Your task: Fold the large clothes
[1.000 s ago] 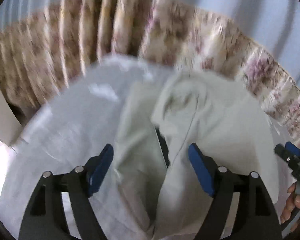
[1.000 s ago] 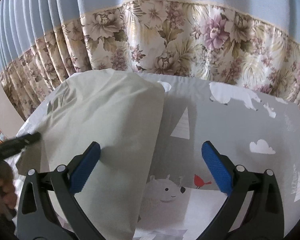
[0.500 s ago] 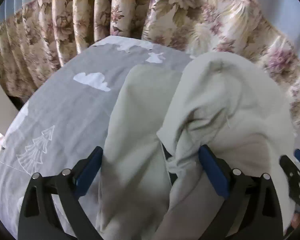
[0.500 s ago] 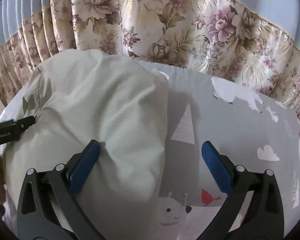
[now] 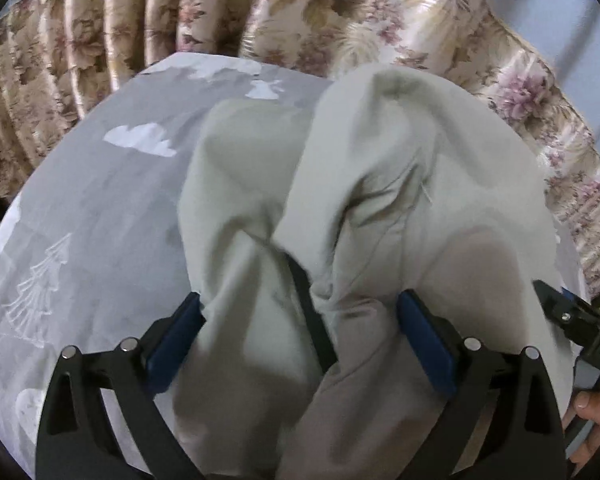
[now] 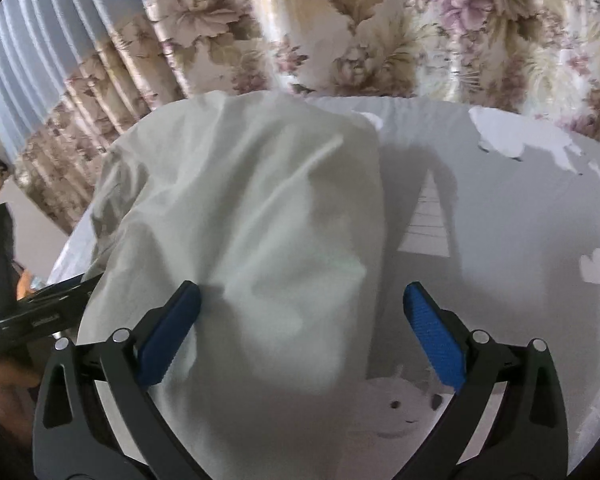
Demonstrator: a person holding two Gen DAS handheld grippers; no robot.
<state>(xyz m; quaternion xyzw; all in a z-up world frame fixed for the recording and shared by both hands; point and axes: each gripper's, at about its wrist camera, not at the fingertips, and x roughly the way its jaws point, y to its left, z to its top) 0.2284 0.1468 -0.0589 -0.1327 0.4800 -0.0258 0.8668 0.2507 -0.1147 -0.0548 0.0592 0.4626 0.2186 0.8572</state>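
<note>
Lying across the grey printed bedsheet (image 5: 100,200), the pale green garment (image 5: 380,184) is serving as the landmark for both views. From the left wrist camera, the left gripper (image 5: 300,336) is standing with its jaws spread wide and the garment's bunched near end filling the gap between them; the cloth is touching both blue pads (image 5: 174,340), and whether they are pressing on it cannot be told. A dark strap (image 5: 312,312) is showing in the fold at the garment's middle. Beyond the garment's far end, the floral curtain (image 5: 340,20) is hanging. At the garment's right edge, part of the right gripper (image 5: 580,328) is showing, with a hand (image 5: 596,420) below it. From the right wrist camera, the right gripper (image 6: 300,336) is closing its jaws, yet they are standing wide: the left pad (image 6: 168,340) is lying on the garment (image 6: 252,220), while the other is standing clear over the bedsheet (image 6: 520,220) past the garment's right edge, so nothing is grasped. At the garment's left edge, the left gripper (image 6: 40,312) is reaching in.
</note>
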